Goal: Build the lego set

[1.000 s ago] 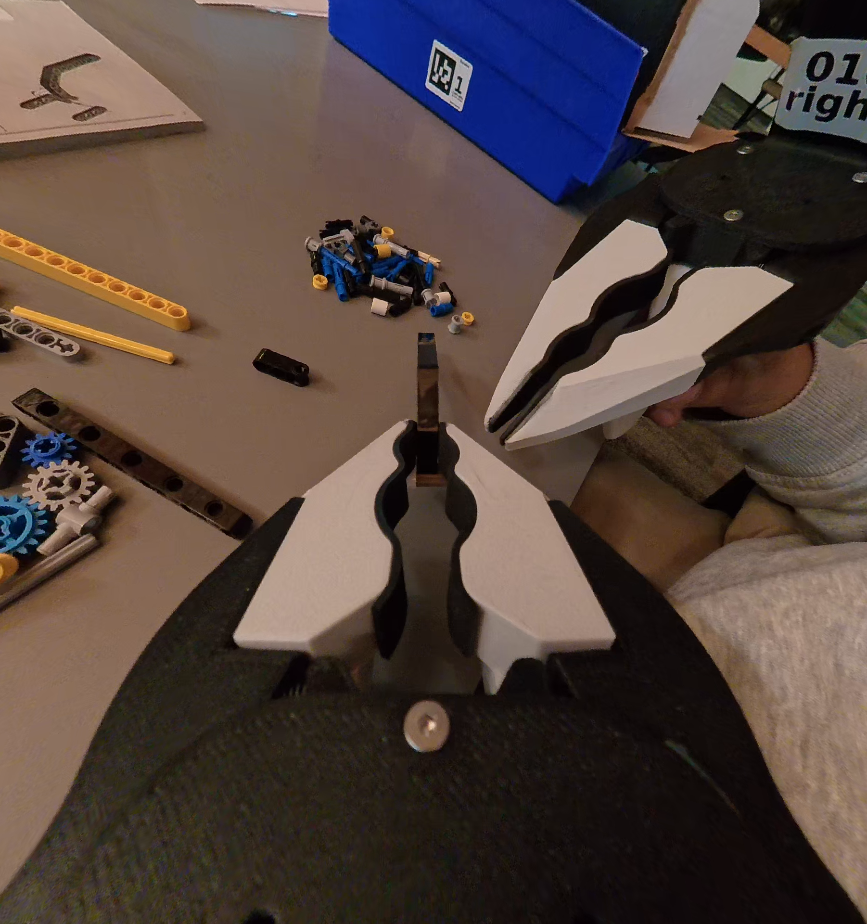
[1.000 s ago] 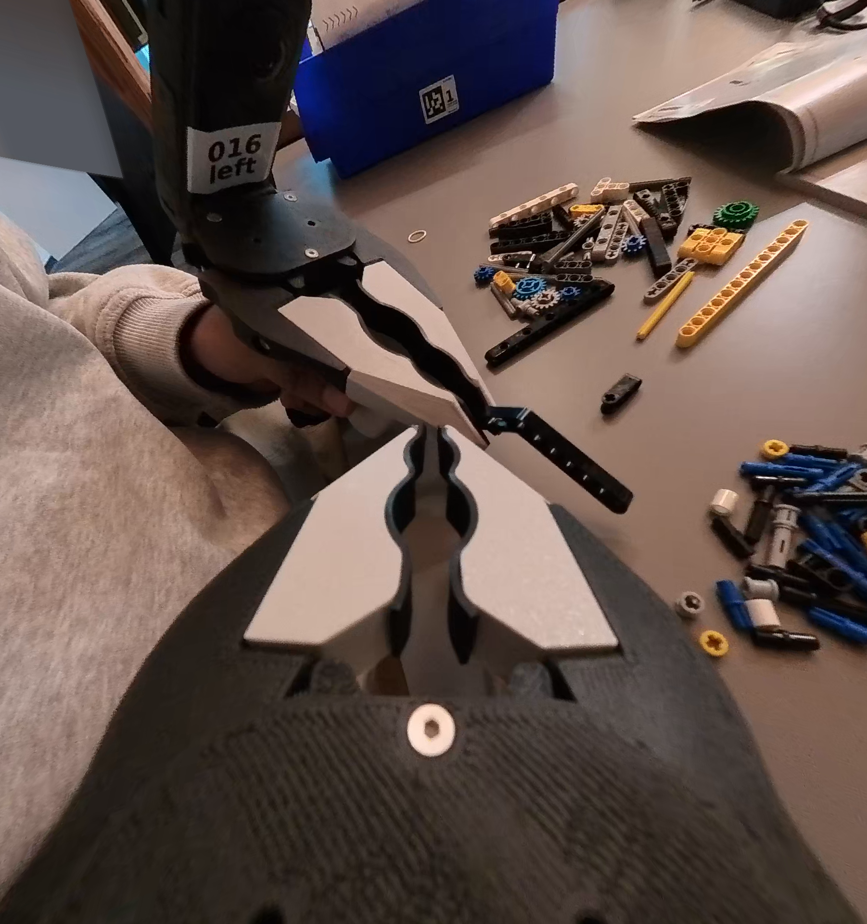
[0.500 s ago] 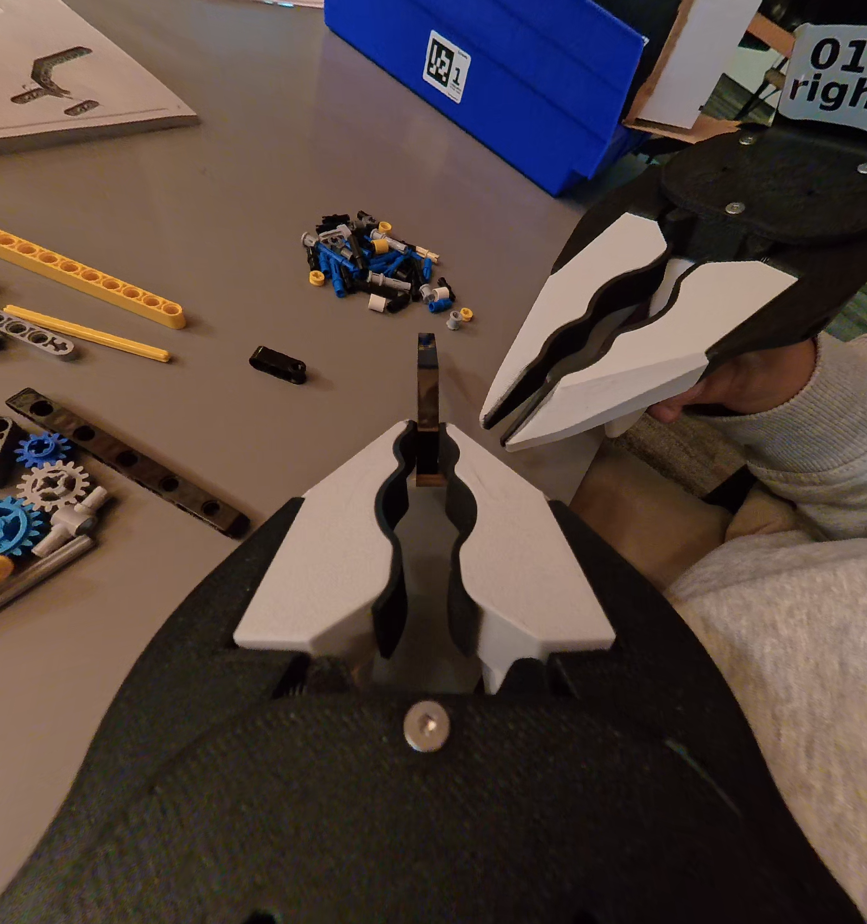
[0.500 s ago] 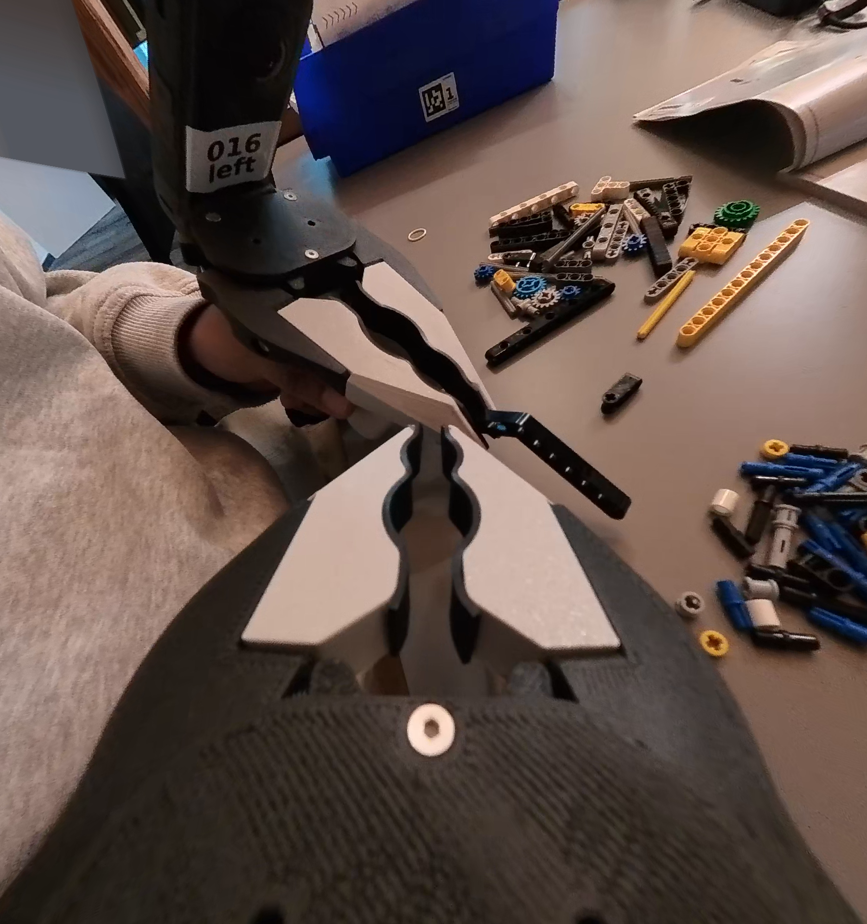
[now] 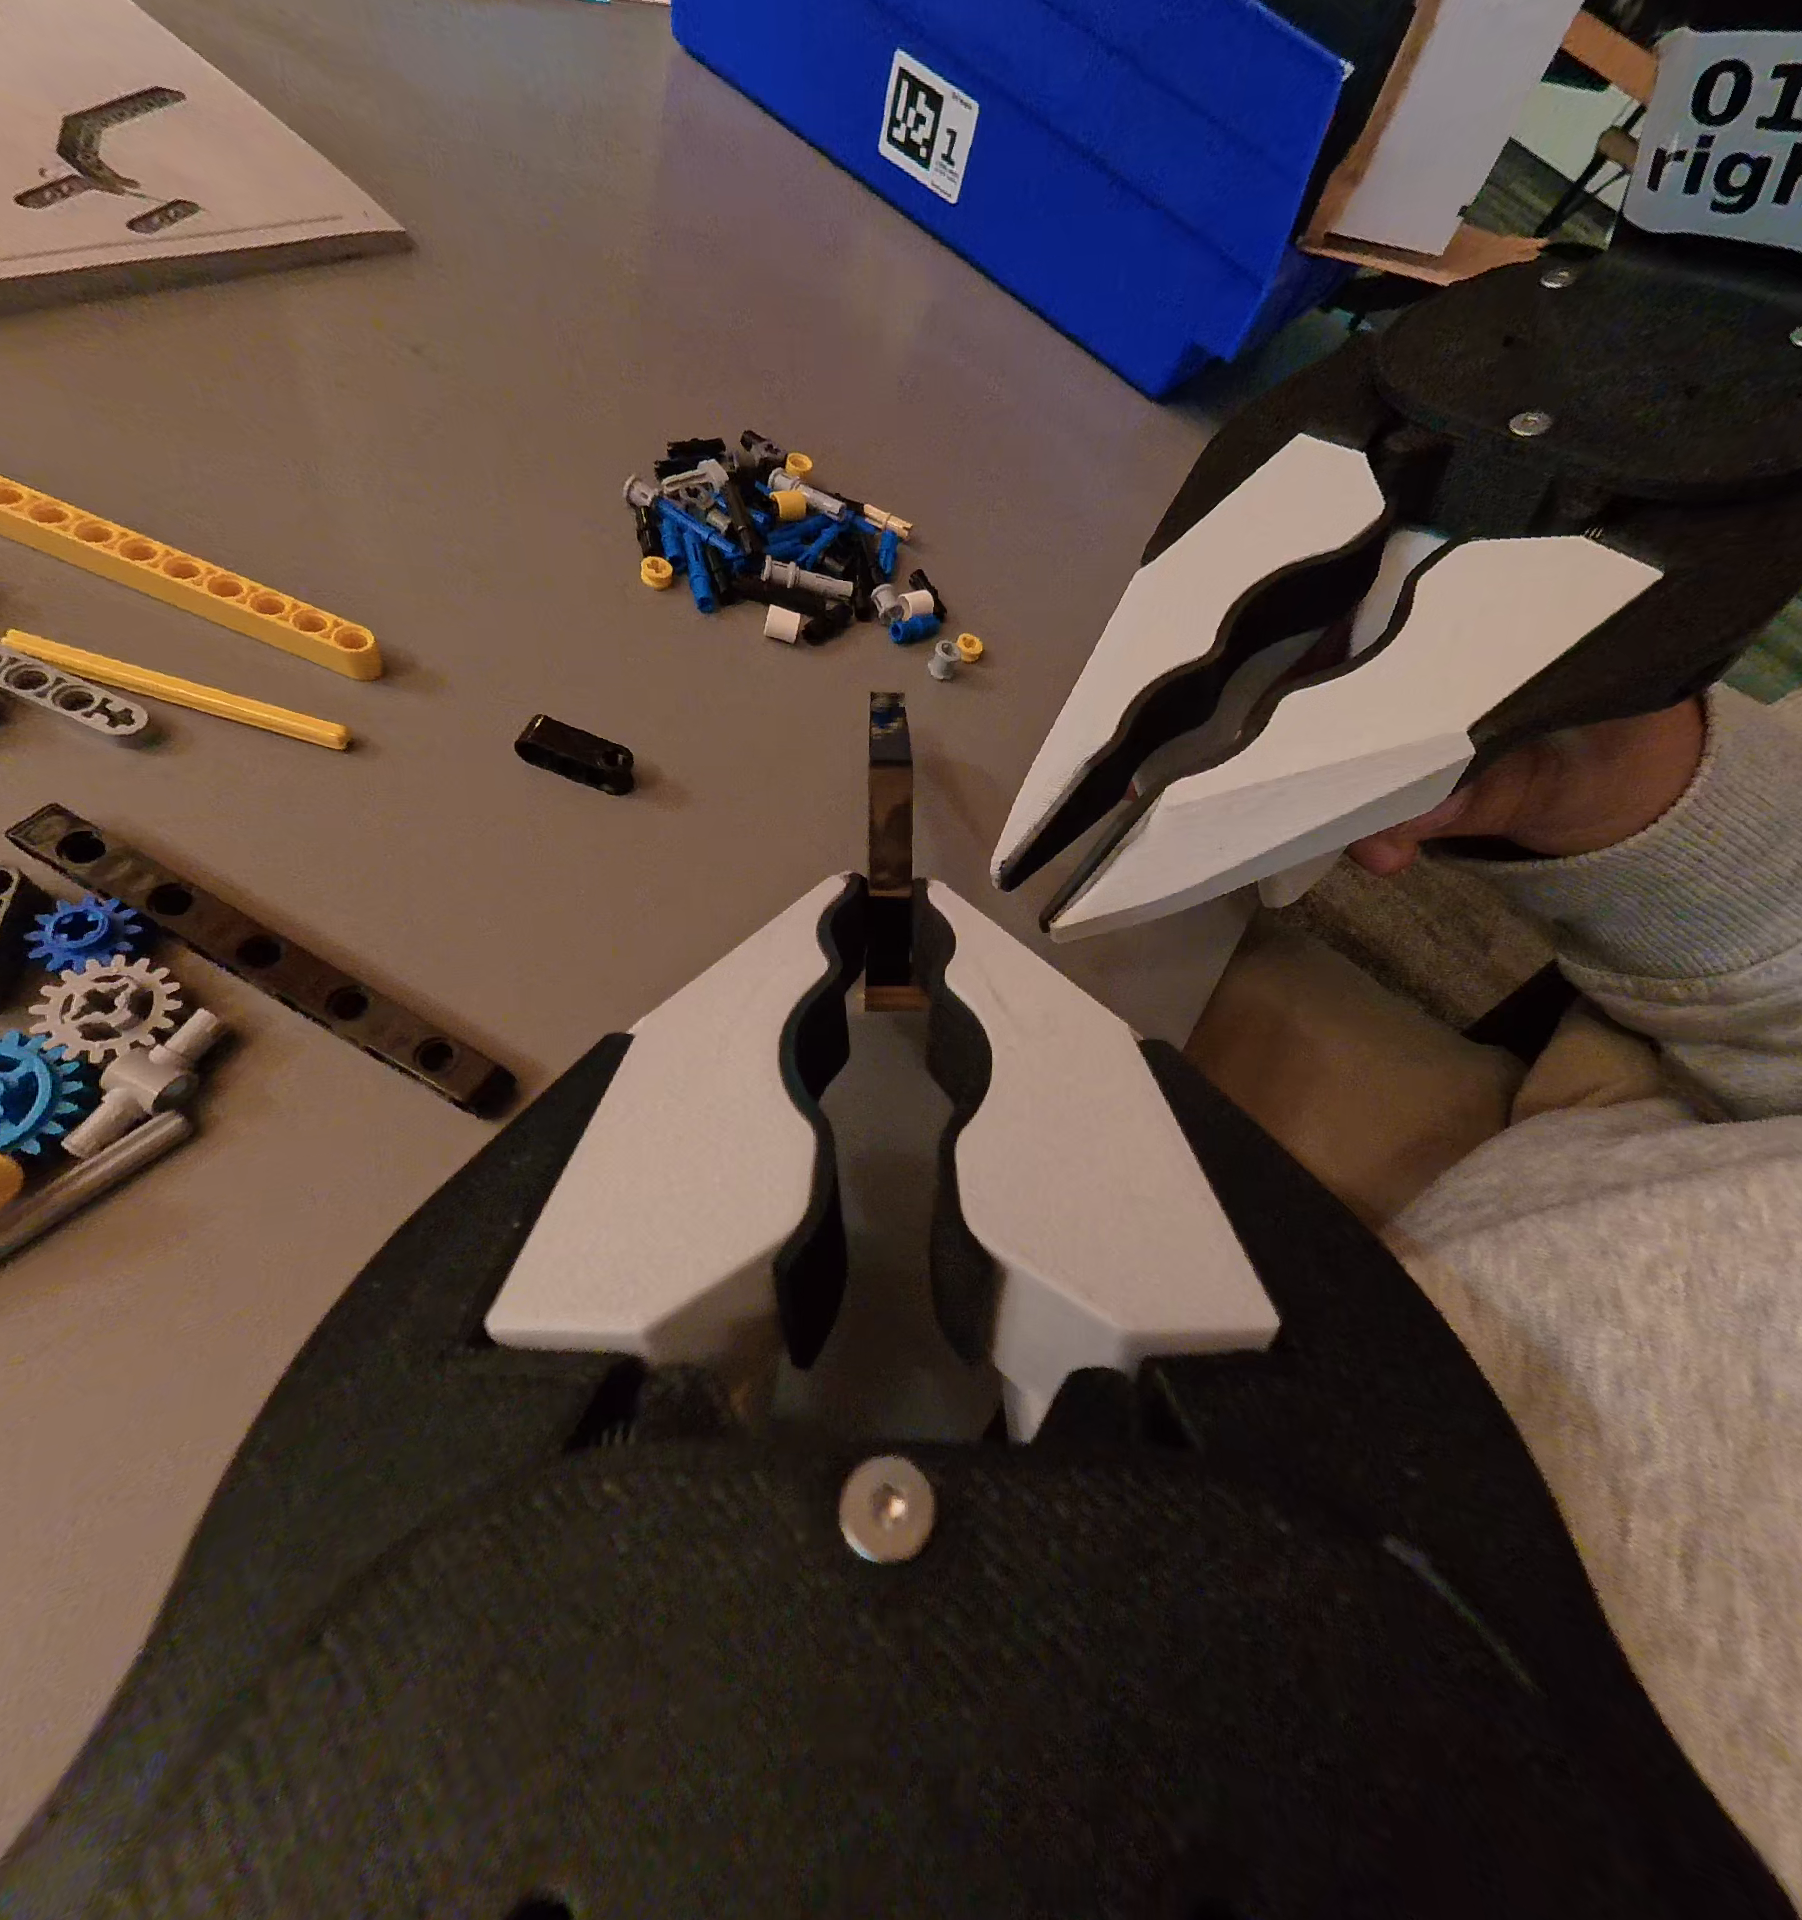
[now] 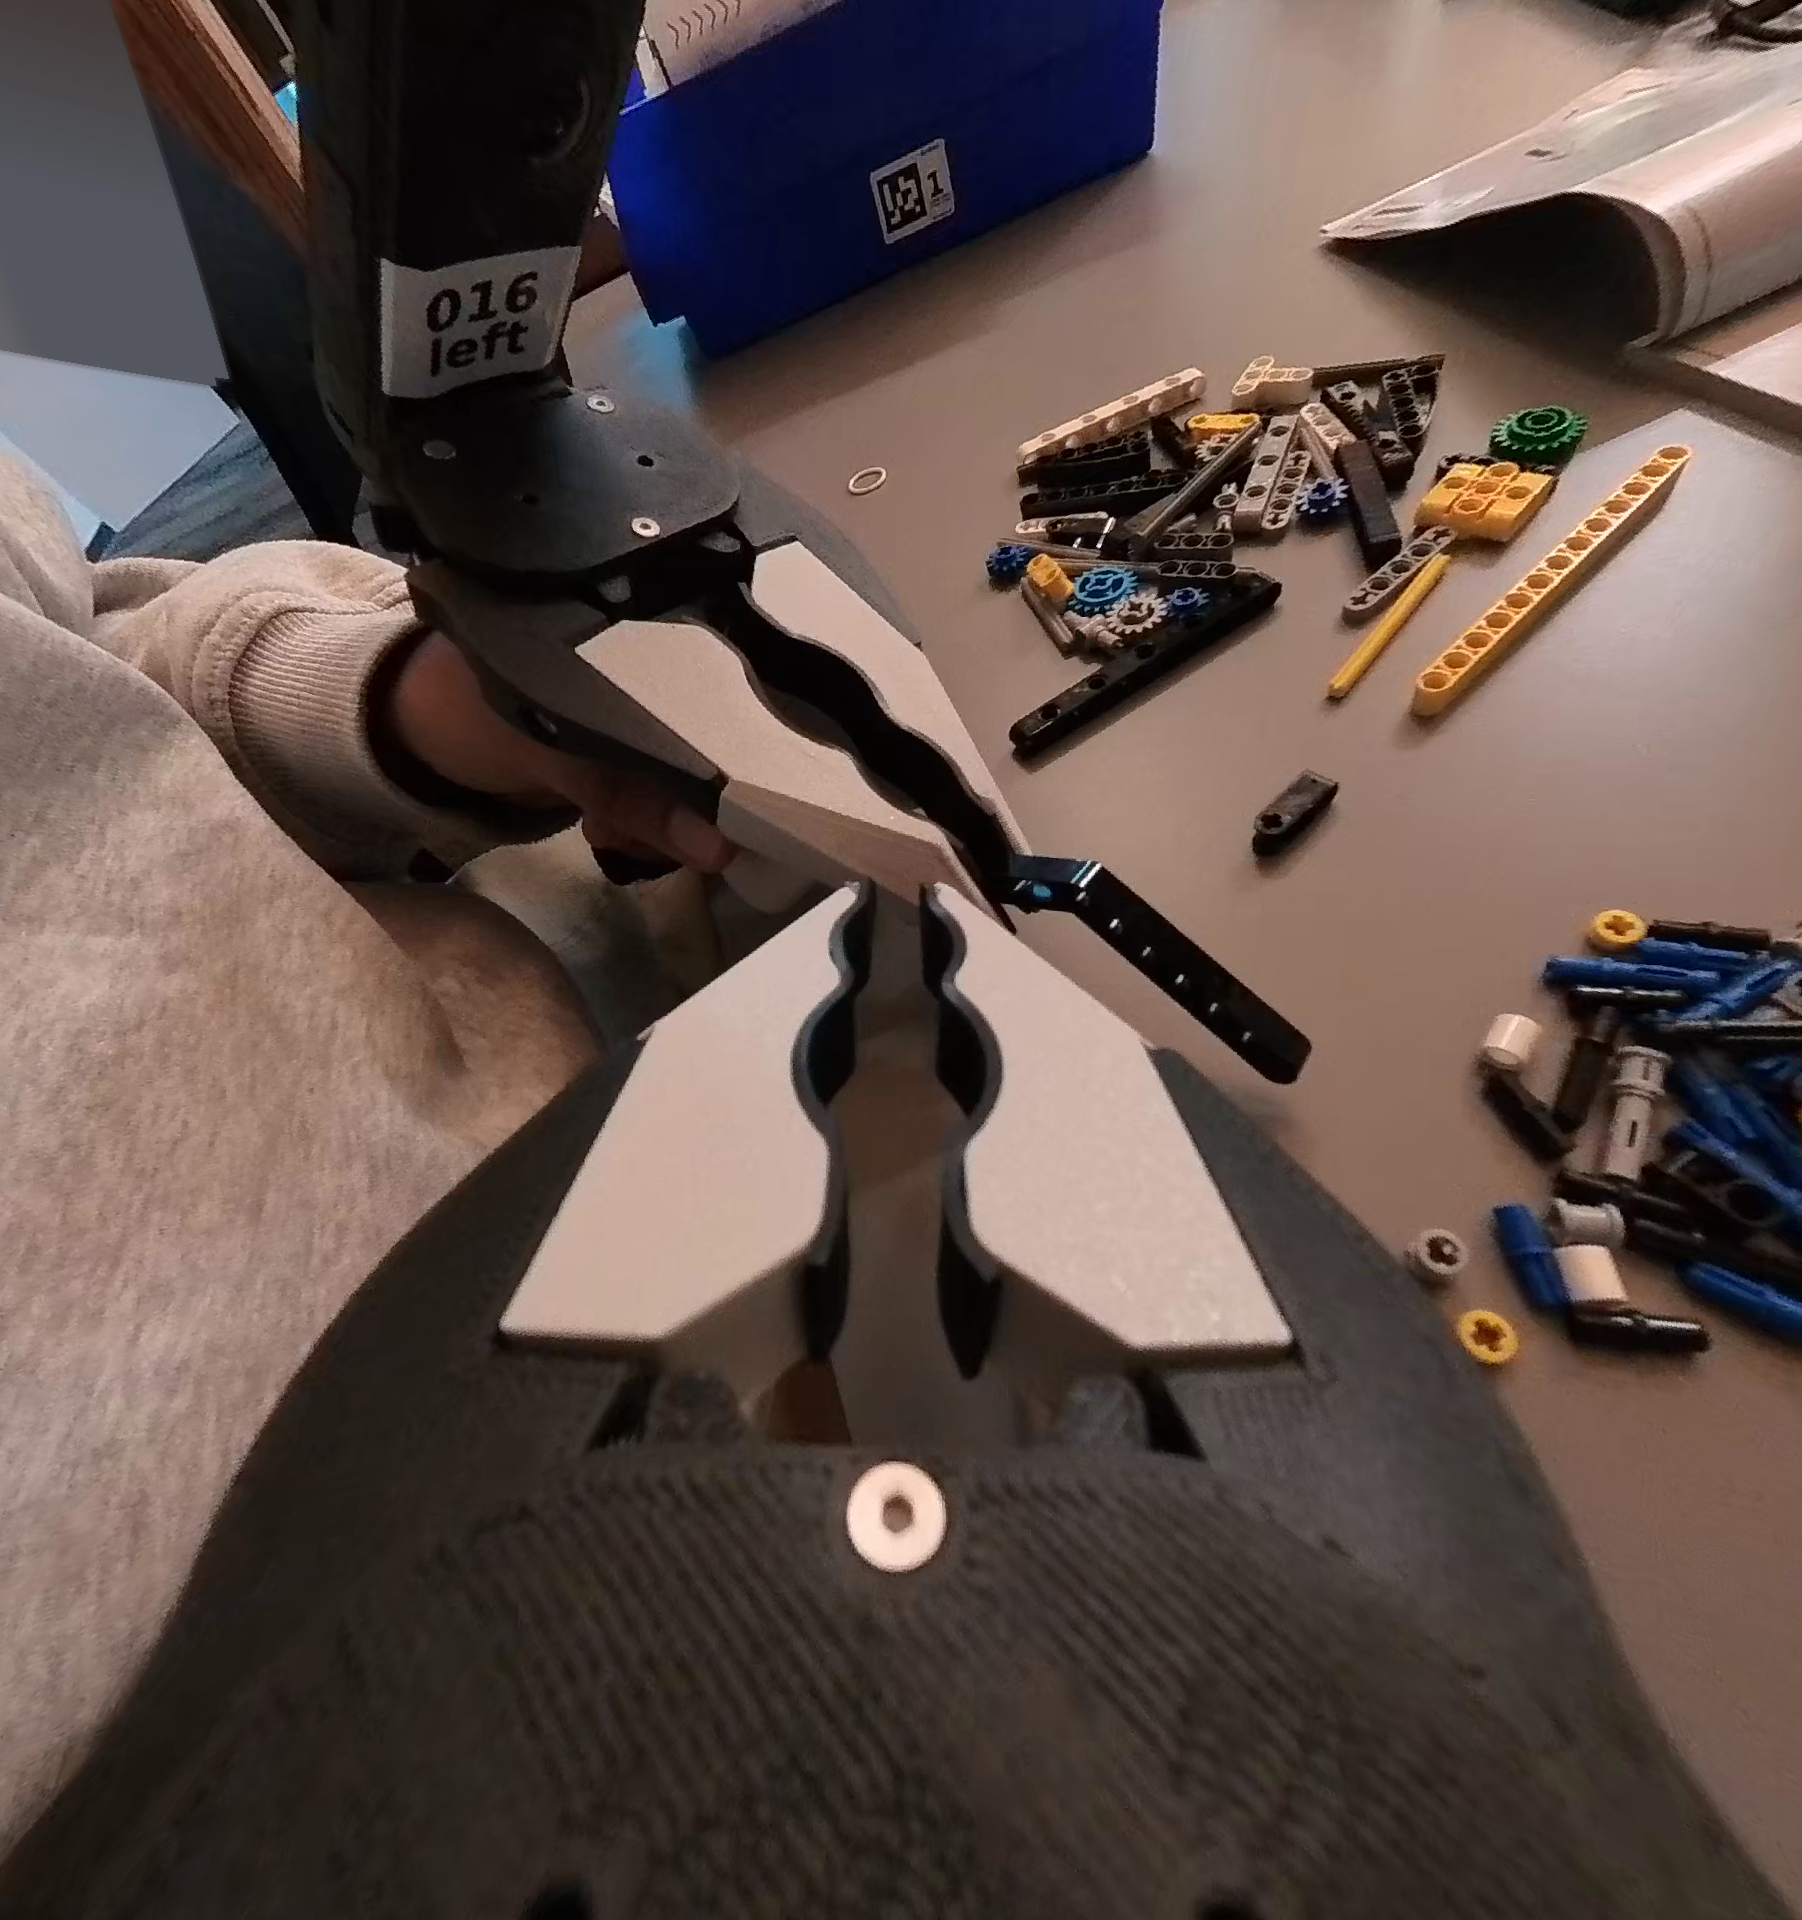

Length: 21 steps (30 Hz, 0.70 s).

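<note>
My left gripper [image 5: 889, 883] is shut on one end of a black bent lego beam [image 5: 889, 800], which sticks out forward above the table. In the right wrist view the beam [image 6: 1157, 961] points down to the right from the left gripper [image 6: 1001, 883]. My right gripper [image 6: 892, 899] is empty, its jaws a narrow gap apart, just below and beside the left one's tip. It also shows in the left wrist view [image 5: 1027, 904], right of the beam and apart from it.
A heap of small blue, black and grey pins [image 6: 1707, 1122] lies right of the beam. A pile of beams and gears [image 6: 1240, 520], a long yellow beam [image 6: 1551, 577], a small black connector [image 6: 1292, 812], a blue bin [image 6: 876, 135] and an instruction booklet [image 6: 1603, 208] lie farther off. My two grippers' fingertips are within a few centimetres of each other.
The right gripper's jaws have parted a little. The left gripper still holds the black beam in nearly the same place.
</note>
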### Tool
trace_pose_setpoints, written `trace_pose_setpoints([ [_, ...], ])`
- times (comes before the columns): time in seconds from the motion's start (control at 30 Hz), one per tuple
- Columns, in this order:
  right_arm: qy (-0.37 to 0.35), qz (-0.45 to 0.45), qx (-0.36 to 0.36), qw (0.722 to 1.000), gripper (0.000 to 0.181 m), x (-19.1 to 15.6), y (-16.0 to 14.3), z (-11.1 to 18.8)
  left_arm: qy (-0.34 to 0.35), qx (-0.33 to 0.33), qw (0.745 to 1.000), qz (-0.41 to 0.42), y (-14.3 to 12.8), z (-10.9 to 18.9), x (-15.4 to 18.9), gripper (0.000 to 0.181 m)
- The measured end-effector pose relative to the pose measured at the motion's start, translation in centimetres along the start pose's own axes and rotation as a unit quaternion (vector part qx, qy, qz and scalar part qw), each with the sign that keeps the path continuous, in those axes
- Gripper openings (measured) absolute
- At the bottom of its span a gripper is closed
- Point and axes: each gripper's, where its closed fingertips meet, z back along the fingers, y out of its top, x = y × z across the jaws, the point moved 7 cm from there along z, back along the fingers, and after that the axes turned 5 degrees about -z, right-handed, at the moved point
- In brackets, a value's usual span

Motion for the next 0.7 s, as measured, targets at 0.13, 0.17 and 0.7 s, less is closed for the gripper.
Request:
trace_pose_setpoints([
  [0.13, 0.001, -0.001, 0.000, 1.000, 0.007, 0.01, 0.00, 0.00, 0.000, 0.000, 1.000, 0.001, 0.00, -0.01, -0.02, 0.005],
  [0.17, 0.001, -0.002, 0.000, 1.000, 0.007, 0.02, 0.00, -0.01, 0.000, -0.001, 1.000, 0.002, 0.00, -0.02, -0.04, 0.005],
  [0.7, 0.000, -0.005, 0.001, 1.000, 0.010, 0.07, 0.01, 0.01, 0.005, -0.017, 1.000, 0.000, -0.23, -0.26, 0.01, 0.006],
])
